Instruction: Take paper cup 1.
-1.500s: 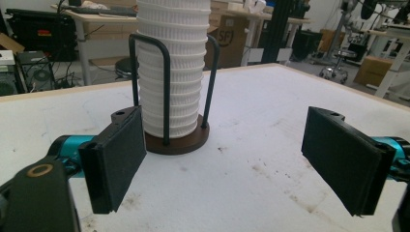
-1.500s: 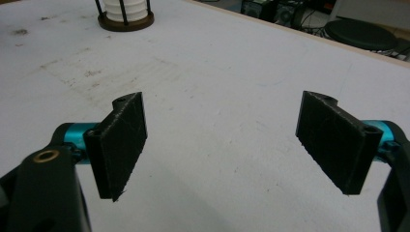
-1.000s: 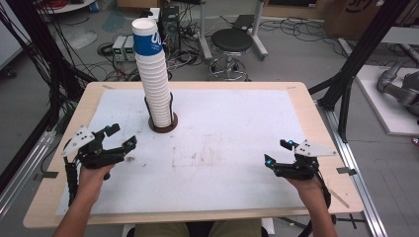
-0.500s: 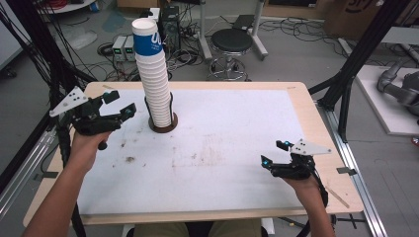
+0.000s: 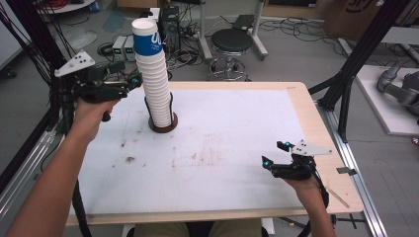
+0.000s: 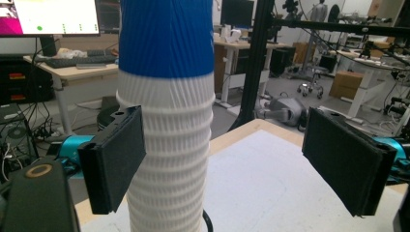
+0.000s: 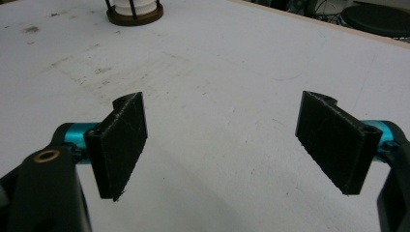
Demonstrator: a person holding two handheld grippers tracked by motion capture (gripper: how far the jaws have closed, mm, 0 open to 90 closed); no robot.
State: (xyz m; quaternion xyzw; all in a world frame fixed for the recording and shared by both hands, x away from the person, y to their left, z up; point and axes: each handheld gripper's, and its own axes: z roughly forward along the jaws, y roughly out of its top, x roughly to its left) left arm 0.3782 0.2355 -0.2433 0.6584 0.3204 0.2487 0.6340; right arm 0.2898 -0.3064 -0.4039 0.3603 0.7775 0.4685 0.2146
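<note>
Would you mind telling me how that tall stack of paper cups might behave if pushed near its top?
The cup stack is tall on a small round base, so it probably tips. Paper likely makes it light, and its ribbed walls grippy.

The stack of cups (image 5: 155,84) looks like ribbed white paper, its top cup banded in matt blue. The worktop (image 5: 237,138) has a pale wood rim around a matt white, stained sheet. The right claw (image 7: 222,145) carries rough, matt black pads (image 7: 123,140) on glossy teal metal.
</note>
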